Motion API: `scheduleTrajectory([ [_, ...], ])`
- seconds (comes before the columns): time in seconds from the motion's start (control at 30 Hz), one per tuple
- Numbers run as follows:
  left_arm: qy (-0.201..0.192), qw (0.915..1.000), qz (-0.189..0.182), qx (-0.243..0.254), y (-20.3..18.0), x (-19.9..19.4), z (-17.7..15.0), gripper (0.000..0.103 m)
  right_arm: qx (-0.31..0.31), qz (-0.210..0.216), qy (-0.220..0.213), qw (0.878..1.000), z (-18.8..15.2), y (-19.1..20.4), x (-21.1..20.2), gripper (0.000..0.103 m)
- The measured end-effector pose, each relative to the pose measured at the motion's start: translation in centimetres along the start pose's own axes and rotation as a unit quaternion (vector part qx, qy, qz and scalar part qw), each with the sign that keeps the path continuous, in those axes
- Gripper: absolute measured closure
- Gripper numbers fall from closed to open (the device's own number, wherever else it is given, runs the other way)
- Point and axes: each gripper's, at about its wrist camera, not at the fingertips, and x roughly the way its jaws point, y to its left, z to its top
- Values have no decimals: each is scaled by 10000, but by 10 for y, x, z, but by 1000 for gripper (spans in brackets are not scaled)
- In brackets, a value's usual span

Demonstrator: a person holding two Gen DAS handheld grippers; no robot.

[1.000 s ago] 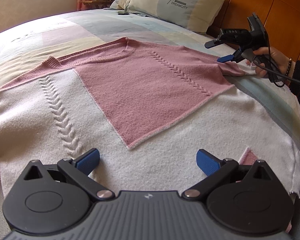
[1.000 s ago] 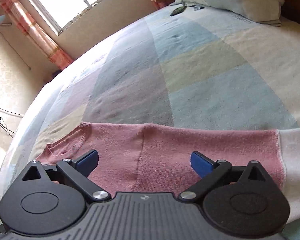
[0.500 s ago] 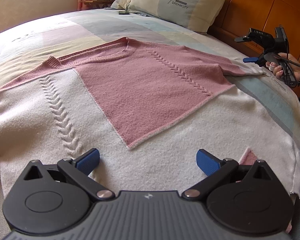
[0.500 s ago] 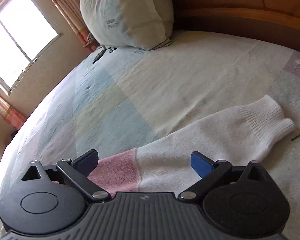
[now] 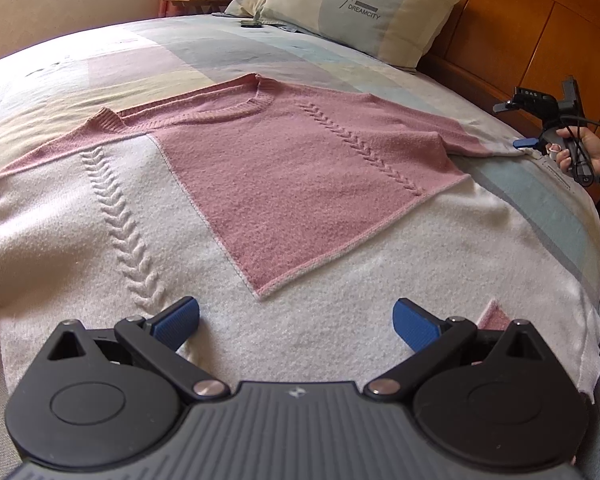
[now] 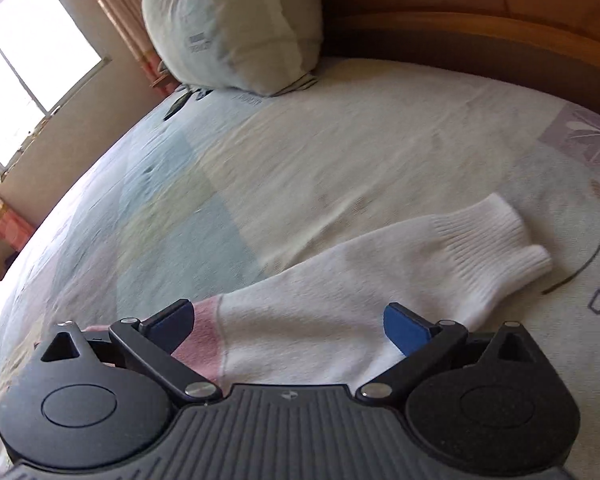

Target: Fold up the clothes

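Because the right tool (image 6: 288, 320) hovers with its jaws spread wide over the white part of the sweater's sleeve (image 6: 380, 280), holding nothing, a careless close could pinch only the top layer of knit, or catch the bedspread (image 6: 340, 152) beneath it, and drag the sleeve askew instead of folding it cleanly. The pink-and-white sweater (image 5: 292, 168) fills the centre of the left wrist view, laid flat and face up on the bed, neckline toward the upper part of the frame; the left tool (image 5: 296, 320), likewise spread and empty, sits over its white hem at lower centre. Soft knit will likely stretch and slip, so an uneven pull could wrinkle the body. A pillow (image 5: 364, 12) rests at upper right against the wooden headboard (image 5: 540, 28), well apart from the sweater; nothing seems to block the fold.
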Motion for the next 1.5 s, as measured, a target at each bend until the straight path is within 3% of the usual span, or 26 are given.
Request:
scheduleTrajectory([
  [0.13, 8, 9999, 67, 110, -3, 2, 0, 1, 30, 664, 260, 9975, 8, 2, 12, 0],
  [0.23, 3, 9998, 104, 167, -5, 3, -1, 1, -405, 391, 341, 9978, 8, 6, 33, 0],
  [0.33, 0, 9997, 115, 204, -5, 3, -1, 1, -459, -347, -123, 9983, 18, 3, 33, 1],
  [0.5, 4, 9998, 103, 160, -5, 2, -1, 1, -1205, -972, -134, 9878, 2, 41, 23, 0],
  [0.67, 5, 9999, 76, 113, -5, 1, 0, 1, -2312, -550, 399, 9705, -48, 116, 31, 0],
  [0.77, 7, 9999, 76, 127, -5, 0, -1, 1, -2944, -626, 301, 9532, -74, 153, 44, 0],
  [0.83, 10, 9999, 80, 142, -5, 0, -1, 1, -3139, -892, 338, 9446, -88, 157, 55, 0],
  [0.93, 12, 9999, 53, 125, -5, -2, -1, 1, -2624, -953, 354, 9596, -82, 135, 50, 0],
  [1.0, 6, 10000, 15, 82, -5, -3, 0, 1, -2422, -1301, 217, 9612, -83, 137, 37, 0],
  [1.1, 6, 10000, 42, 49, -5, -3, 0, 1, -2582, -494, 86, 9648, -95, 166, 13, 0],
  [1.2, 2, 9999, 114, 62, -5, -3, 0, 1, -3345, 107, 31, 9423, -125, 217, 2, 0],
  [1.23, 2, 9999, 132, 70, -6, -3, 0, 1, -3627, 123, 56, 9318, -137, 231, 3, 0],
  [1.3, 8, 9998, 155, 84, -6, -2, 0, 1, -4059, -43, 169, 9137, -159, 246, 14, 0],
  [1.37, 13, 9998, 168, 107, -6, -2, -1, 1, -4211, -379, 262, 9059, -167, 240, 27, 0],
  [1.4, 2, 9998, 172, 126, -7, -3, 0, 1, -4210, -557, 302, 9049, -167, 233, 33, 0],
  [1.5, -59, 9997, 158, 148, -7, -7, 1, 1, -3620, -471, 415, 9301, -152, 218, 18, 0],
])
